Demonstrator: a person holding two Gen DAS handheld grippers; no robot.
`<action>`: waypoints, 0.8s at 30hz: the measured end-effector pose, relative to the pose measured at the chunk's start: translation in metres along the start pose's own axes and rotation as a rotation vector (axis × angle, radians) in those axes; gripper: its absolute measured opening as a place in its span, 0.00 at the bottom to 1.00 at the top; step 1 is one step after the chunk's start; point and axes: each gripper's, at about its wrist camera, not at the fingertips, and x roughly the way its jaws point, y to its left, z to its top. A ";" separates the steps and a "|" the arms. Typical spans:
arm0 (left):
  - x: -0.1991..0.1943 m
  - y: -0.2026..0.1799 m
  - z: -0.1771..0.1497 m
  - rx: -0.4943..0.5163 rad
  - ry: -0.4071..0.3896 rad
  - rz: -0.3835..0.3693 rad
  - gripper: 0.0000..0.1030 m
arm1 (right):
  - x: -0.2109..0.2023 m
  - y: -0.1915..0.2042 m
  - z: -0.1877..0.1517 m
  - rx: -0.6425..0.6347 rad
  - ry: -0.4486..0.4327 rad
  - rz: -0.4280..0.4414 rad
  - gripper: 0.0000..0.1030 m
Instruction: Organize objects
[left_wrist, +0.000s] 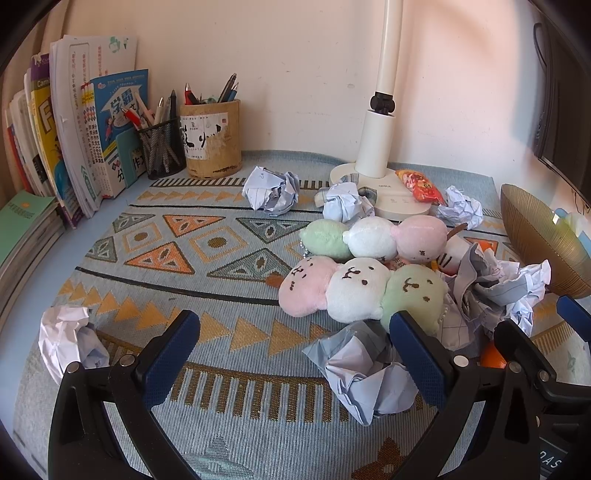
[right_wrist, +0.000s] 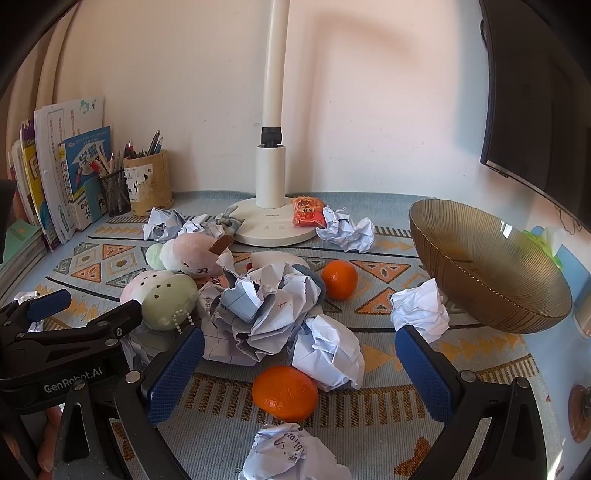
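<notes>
1. Left gripper (left_wrist: 293, 345) with blue pads: wide open, holding nothing, low over the blue patterned woven mat (left_wrist: 184, 258).
2. Right gripper (right_wrist: 299, 363) with blue pads: wide open too, holding nothing.
3. Landmark: white desk lamp base (right_wrist: 271, 225) at the back of the mat.
4. Just in front of the lamp base: two soft plush toys of pink, white and green balls (left_wrist: 364, 291), side by side.
5. Right of the plush toys, in front of the lamp base: big heap of crumpled white paper (right_wrist: 266, 314).
6. Between the right gripper's pads: round orange tangerine (right_wrist: 285, 393), touching a crumpled white paper ball (right_wrist: 328, 356).
7. Second orange tangerine (right_wrist: 339, 278): nearer the lamp base, beside the paper heap.
8. On the lamp base edge: small red snack packet (right_wrist: 308, 216).
9. Right of the lamp base: ribbed golden glass bowl (right_wrist: 517, 302), tilted.
10. Left of the lamp base, by the wall: bamboo pen cup (left_wrist: 212, 142), black mesh pen cup (left_wrist: 162, 149), row of standing books (left_wrist: 74, 125).
</notes>
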 end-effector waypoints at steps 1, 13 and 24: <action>0.000 0.000 0.000 0.000 -0.001 0.000 0.99 | 0.000 0.000 0.000 0.002 -0.001 0.001 1.00; -0.014 0.040 -0.001 -0.208 -0.045 -0.119 0.99 | -0.009 -0.036 0.004 0.176 -0.052 0.060 1.00; -0.079 0.136 -0.025 -0.274 -0.077 0.013 0.99 | -0.040 0.052 -0.006 0.024 0.006 0.196 1.00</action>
